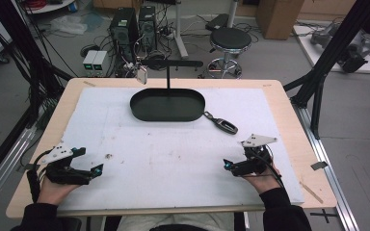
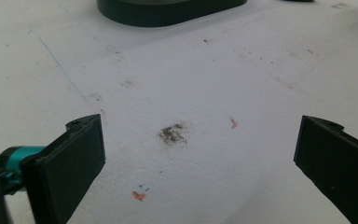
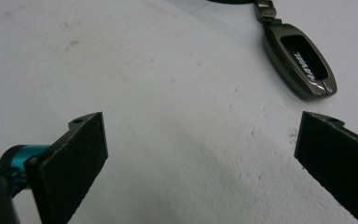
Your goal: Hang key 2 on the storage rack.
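Tongs (image 3: 200,158) agape, black tray (image 1: 167,104) (seemingly empty)

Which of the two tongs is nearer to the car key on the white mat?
The right tongs: the car key lies just ahead of them, while the left tongs sit across the mat.

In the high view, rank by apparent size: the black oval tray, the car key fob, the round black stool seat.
1. Black oval tray
2. Stool seat; it stands farther from the camera, so its true size against the tray is unsure.
3. Car key fob
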